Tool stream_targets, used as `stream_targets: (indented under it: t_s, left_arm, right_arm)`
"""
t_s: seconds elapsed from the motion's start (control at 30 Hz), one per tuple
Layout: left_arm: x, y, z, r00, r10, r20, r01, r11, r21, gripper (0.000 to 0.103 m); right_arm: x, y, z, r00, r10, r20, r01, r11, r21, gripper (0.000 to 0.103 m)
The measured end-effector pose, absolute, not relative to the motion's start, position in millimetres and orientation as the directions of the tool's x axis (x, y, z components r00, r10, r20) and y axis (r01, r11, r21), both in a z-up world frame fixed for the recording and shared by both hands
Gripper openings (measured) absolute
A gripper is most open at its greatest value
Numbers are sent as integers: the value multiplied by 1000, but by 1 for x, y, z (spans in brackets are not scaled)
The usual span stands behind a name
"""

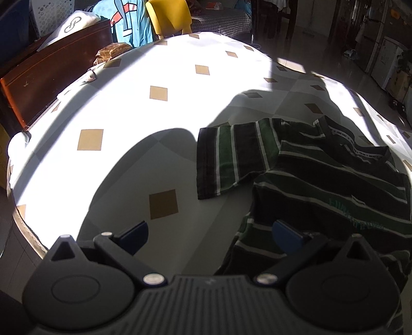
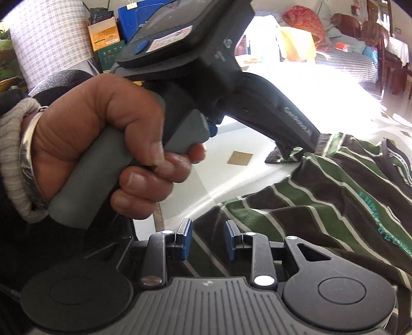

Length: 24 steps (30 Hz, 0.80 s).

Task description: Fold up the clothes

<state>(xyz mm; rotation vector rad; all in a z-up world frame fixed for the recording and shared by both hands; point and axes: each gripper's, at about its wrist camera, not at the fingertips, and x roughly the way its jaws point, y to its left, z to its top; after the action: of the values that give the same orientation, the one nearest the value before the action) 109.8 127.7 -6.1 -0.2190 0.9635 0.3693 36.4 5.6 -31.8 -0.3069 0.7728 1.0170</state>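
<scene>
a: left wrist view first, nearest in: the left gripper (image 1: 211, 233) hangs over the table (image 1: 123, 108) with its jaws spread wide, nothing between the two blue pads (image 1: 135, 233). the right-hand pad sits over the edge of the striped shirt (image 1: 322, 175).

b: and the shirt?

a: one shirt, green and dark with thin white stripes, lying rumpled on the right part of the table. one sleeve (image 1: 231, 159) is flat and points left; the collar (image 1: 360, 144) is further back.

b: surface?

a: white tablecloth with tan diamonds, half in hard sunlight, half in shadow. i count ten or so diamonds, some washed out by glare.

b: beyond the table?

a: one dark wooden cabinet (image 1: 51, 74) to the left, one yellow chair (image 1: 170, 16) at the far edge, a blue cloth (image 1: 128, 23) beside it.

b: right wrist view now.

a: the right gripper (image 2: 208, 238) is low over the shirt's (image 2: 309, 206) near edge, jaws parted a little, holding nothing i can see; the cloth lies just under them. teal lettering (image 2: 381, 219) shows on the chest.

b: what fills the left?

a: one hand (image 2: 103, 144) wrapped round the grey handle (image 2: 85, 190) of the other gripper, a silver bangle (image 2: 28, 159) and a ribbed cuff (image 2: 13, 154) at the wrist. that tool's tip comes down at the sleeve (image 2: 285, 154); whether it pinches i cannot tell here.

b: far end?

a: boxes (image 2: 103, 38) stacked at the back left, wooden chairs (image 2: 373, 28) at the right.
</scene>
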Motion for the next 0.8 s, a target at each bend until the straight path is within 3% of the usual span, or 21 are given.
stream_targets:
  t_s: [0.8]
  left_arm:
    - [133, 80, -46, 461, 179, -869, -280, 959, 49, 103]
  right_arm:
    - [97, -96, -20, 500, 343, -795, -510, 859, 49, 30]
